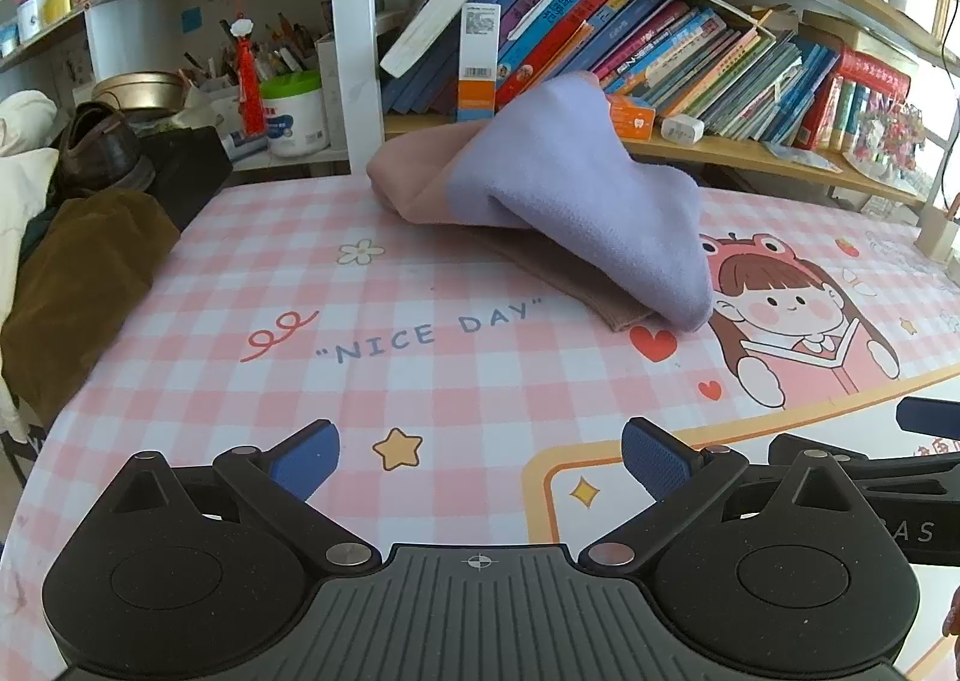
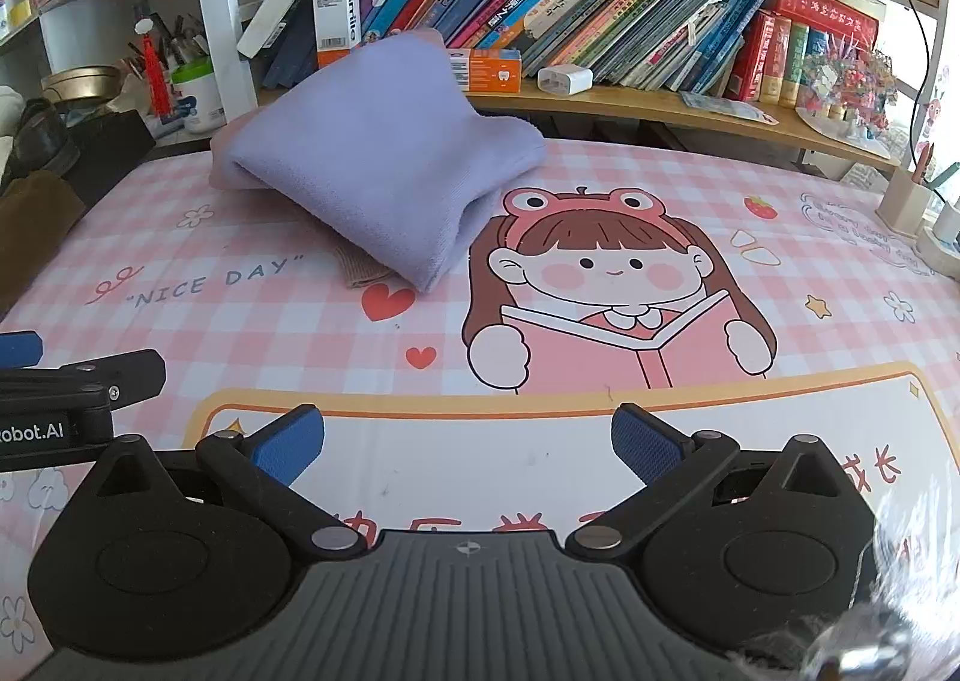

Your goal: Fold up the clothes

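Note:
A folded lilac and dusty-pink garment point(image 1: 558, 201) lies in a thick bundle at the far side of the pink checked table mat point(image 1: 372, 381); it also shows in the right wrist view point(image 2: 384, 159), with a ribbed tan cuff point(image 2: 360, 270) sticking out underneath. My left gripper point(image 1: 480, 459) is open and empty, well short of the garment near the front of the table. My right gripper point(image 2: 468, 447) is open and empty, also near the front edge, to the right of the left one.
A bookshelf with leaning books point(image 1: 630, 39) stands right behind the garment. A brown cloth point(image 1: 78, 285), a shoe point(image 1: 102, 147) and a black box point(image 1: 186, 165) sit at the table's left edge. A pen holder point(image 2: 906, 201) stands at the far right.

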